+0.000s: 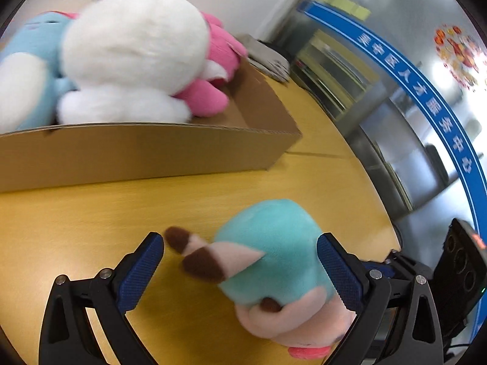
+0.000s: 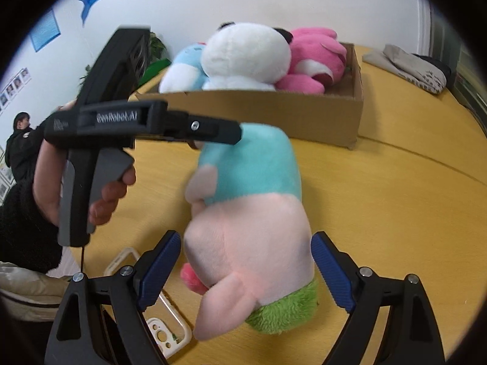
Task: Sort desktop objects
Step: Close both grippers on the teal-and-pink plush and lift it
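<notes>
The teal-and-pink plush toy (image 2: 249, 213) lies on the yellow wooden table (image 2: 380, 213), between the fingers of the right gripper (image 2: 245, 269) at its near end and the fingers of the left gripper (image 1: 240, 269) at its far end. Behind it on the table stands the brown cardboard box (image 2: 319, 115), holding the light-blue plush (image 2: 185, 64) on the left, the white plush panda (image 2: 246, 57) in the middle and the pink plush (image 2: 316, 60) on the right. Two cream phone cases (image 2: 166, 331) lie on the table left of the toy, and a folded grey cloth (image 2: 408, 64) lies right of and behind the box.
</notes>
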### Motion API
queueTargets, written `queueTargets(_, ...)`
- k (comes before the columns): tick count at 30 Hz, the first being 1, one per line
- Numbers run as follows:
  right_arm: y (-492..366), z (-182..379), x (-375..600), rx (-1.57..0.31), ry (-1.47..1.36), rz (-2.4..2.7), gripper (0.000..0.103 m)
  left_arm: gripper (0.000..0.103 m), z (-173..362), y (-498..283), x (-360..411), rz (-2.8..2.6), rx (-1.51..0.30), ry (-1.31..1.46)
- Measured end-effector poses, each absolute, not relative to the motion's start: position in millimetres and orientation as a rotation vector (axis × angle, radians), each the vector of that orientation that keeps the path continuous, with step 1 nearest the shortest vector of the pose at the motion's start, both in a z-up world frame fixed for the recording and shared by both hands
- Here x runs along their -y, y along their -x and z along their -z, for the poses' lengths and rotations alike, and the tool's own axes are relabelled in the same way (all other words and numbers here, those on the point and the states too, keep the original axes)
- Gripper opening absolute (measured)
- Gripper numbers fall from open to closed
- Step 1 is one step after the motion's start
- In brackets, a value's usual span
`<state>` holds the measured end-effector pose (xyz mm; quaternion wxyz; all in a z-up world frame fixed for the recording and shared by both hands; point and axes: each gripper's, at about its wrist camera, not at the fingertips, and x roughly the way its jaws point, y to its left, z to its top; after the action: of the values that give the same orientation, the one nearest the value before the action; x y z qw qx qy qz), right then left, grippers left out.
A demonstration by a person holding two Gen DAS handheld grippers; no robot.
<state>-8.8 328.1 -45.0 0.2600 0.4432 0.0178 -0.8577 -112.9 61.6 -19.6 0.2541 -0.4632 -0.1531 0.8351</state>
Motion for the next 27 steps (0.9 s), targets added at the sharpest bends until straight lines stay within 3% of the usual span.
queueTargets(8,24.3,70.3,-316.1,-0.075,-1.276,2.224,0.088,0.103,37.8,119.2,-57.7,-2.284,0.517,1.327)
queueTargets(18,24.6,75.1,-326.7,0.03,-1.278,2.228,0.087,0.102,19.7,89.7,-48.5,-2.392,0.395,1.317)
queueTargets(27,17.9,75.1,-318.4,-0.007,-1.282,2.248,0.089,0.103,47.5,109.3,-49.5,-2.261,0.589,1.412)
